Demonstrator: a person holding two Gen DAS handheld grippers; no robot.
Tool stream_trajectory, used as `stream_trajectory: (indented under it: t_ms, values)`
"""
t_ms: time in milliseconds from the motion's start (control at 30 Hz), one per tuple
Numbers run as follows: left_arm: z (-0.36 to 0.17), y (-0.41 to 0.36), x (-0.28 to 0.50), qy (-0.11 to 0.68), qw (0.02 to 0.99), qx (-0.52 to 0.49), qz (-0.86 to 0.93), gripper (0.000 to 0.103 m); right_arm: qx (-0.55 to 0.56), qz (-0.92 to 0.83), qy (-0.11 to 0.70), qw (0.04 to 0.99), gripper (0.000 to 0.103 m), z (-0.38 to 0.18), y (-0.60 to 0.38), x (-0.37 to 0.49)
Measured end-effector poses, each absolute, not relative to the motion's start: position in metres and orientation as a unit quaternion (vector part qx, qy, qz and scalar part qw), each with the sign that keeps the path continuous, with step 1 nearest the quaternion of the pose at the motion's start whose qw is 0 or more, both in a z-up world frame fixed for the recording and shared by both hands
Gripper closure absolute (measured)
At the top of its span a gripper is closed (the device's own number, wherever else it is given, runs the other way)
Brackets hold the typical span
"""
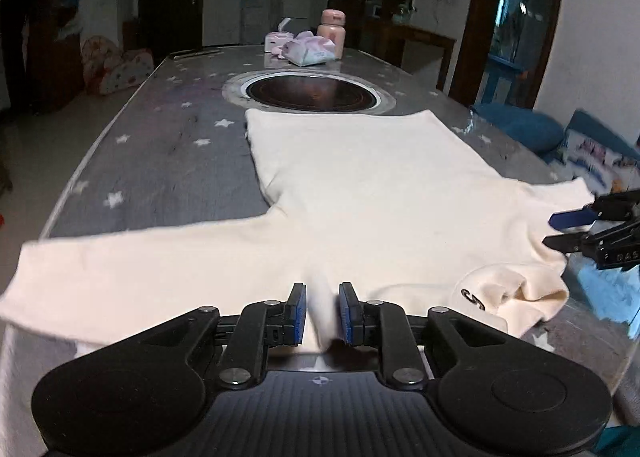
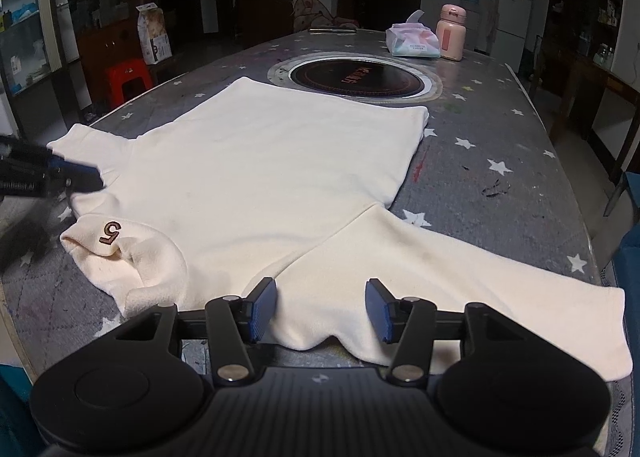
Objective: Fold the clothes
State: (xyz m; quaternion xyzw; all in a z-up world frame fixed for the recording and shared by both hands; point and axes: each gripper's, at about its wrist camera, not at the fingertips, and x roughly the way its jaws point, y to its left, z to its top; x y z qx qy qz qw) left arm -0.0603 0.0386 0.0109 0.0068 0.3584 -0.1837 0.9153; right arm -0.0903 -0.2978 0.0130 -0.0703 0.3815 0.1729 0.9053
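A: Where is the cream sweater (image 1: 360, 185)?

B: Spread flat on the star-patterned counter (image 1: 160, 145), just before the round inset burner (image 1: 312, 91).

A: The claws?

B: Left claw (image 1: 322, 313) pinches a ridge of sweater fabric; right claw (image 2: 322, 307) stands apart over the sleeve (image 2: 460, 277).

Your cream turtleneck sweater (image 2: 256, 177) lies flat on the bench (image 2: 500, 145), both sleeves spread sideways, its folded collar (image 2: 120, 253) showing a stitched "5".

The cream sweater (image 2: 256, 173) looks soft, matt fleece. The table (image 2: 500, 145) wears glossy star-printed sheeting; its inset cooker (image 2: 356, 78) is shiny dark glass, metal-ringed.
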Motion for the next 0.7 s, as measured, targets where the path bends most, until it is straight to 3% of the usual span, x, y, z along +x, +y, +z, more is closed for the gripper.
stream_trajectory:
  t_ms: [133,367,700]
  values:
    - [0.014,0.066,-0.063,0.353,0.922,-0.032,-0.158,0.078,-0.068,0.174,0.381,0.905,0.052,0.013,-0.299,-0.09]
    - [0.012,0.119,-0.049,0.352,0.934,-0.048,-0.048,0.08,-0.067,0.175,0.381,0.906,0.052,0.012,-0.299,-0.09]
    - [0.009,0.143,-0.032,0.335,0.942,0.024,-0.021,0.08,-0.07,0.175,0.382,0.905,0.051,0.011,-0.299,-0.09]
